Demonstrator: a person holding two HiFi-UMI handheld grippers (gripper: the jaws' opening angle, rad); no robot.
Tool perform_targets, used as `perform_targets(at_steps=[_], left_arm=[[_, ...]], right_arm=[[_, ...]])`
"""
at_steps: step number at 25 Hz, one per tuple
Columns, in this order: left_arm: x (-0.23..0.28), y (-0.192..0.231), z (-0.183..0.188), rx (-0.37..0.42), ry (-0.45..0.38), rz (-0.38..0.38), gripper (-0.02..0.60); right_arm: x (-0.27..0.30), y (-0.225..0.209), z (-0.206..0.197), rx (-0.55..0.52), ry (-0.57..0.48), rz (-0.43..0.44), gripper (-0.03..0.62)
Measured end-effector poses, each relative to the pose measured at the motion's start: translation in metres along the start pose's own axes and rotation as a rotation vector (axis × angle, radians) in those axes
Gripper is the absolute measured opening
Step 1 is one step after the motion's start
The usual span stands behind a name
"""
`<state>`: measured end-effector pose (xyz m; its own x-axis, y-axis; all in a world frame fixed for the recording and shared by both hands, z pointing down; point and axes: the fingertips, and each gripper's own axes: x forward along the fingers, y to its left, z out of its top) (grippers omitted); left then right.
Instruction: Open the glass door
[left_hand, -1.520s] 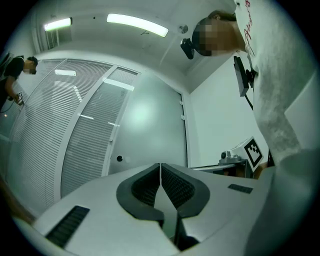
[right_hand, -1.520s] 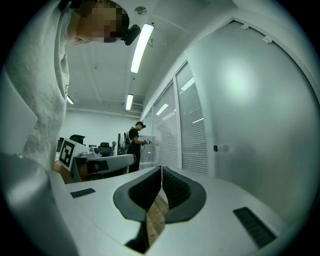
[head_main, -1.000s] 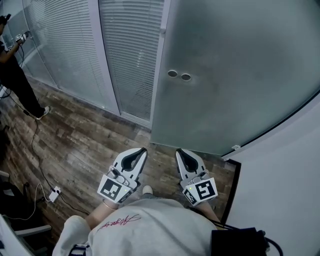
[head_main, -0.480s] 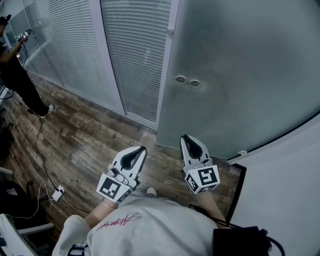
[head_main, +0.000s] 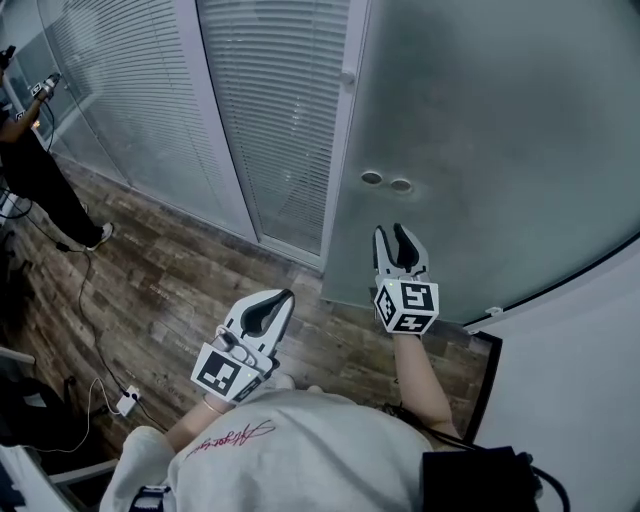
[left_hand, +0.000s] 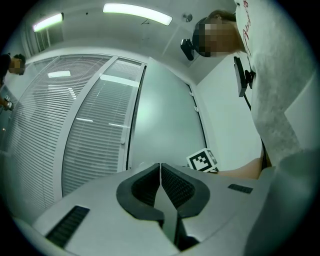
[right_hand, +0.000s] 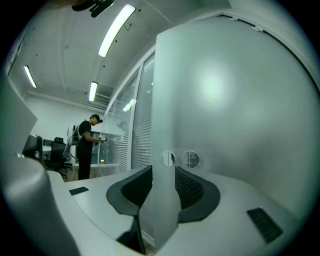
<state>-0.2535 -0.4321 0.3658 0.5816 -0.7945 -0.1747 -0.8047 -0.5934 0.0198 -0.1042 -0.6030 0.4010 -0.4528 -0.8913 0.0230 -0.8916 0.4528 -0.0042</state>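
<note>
In the head view, the frosted glass door (head_main: 500, 110) filled the upper right, with two round metal discs (head_main: 386, 182) on its face. Left of the door ran a glass partition with closed blinds (head_main: 280, 120), under it a dark wooden floor (head_main: 170, 290), and right of the door a white wall (head_main: 590, 380). Far left of the door a person in black (head_main: 40, 170) stood, and a thin cable (head_main: 85, 300) lay on the floor. The right gripper (head_main: 392, 235) was just below the discs; the left gripper (head_main: 283, 298) hung lower, left of the door. Red cursive print (head_main: 235, 437) on the grey shirt was not readable. In the left gripper view, the left gripper (left_hand: 160, 167) was clenched on nothing, the door (left_hand: 165, 125) was beyond it, and ceiling lights (left_hand: 137, 14) shone above. The checkered marker cube (left_hand: 202, 160) showed no letters. In the right gripper view, the right gripper (right_hand: 163, 172) was released, its jaws opening, and the free edge of the door (right_hand: 230, 100) stood between them with no pad pressing on it. Left of the door were office chairs (right_hand: 50, 150).
</note>
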Motion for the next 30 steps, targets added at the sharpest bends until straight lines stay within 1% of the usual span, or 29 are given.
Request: perform_targets(at_steps=[2, 6, 11, 16, 18, 21, 24, 30], left_arm=[[-0.001, 0.01, 0.001, 0.008, 0.003, 0.002, 0.023], [-0.007, 0.025, -0.002, -0.001, 0.018, 0.018, 0.023], [-0.013, 0.044, -0.001, 0.0, 0.025, 0.046, 0.023], [-0.017, 0.049, -0.008, -0.008, 0.038, 0.033, 0.023], [-0.019, 0.048, -0.015, -0.006, 0.057, 0.012, 0.023], [-0.017, 0.05, -0.017, -0.012, 0.061, -0.003, 0.023], [-0.019, 0.05, -0.018, -0.012, 0.059, -0.011, 0.023], [-0.025, 0.061, -0.011, -0.017, 0.038, 0.02, 0.023]], right_arm=[[0.025, -0.012, -0.004, -0.026, 0.017, -0.053, 0.135], [0.061, -0.027, -0.002, -0.041, 0.036, -0.126, 0.153], [0.086, -0.047, 0.001, 0.012, 0.037, -0.215, 0.155], [0.09, -0.046, 0.003, 0.034, 0.007, -0.232, 0.158], [0.093, -0.045, 0.007, 0.027, 0.003, -0.231, 0.158], [0.104, -0.046, 0.01, 0.024, 0.012, -0.23, 0.158], [0.108, -0.049, 0.009, 0.005, 0.012, -0.254, 0.158], [0.105, -0.048, 0.013, -0.029, -0.027, -0.306, 0.144]])
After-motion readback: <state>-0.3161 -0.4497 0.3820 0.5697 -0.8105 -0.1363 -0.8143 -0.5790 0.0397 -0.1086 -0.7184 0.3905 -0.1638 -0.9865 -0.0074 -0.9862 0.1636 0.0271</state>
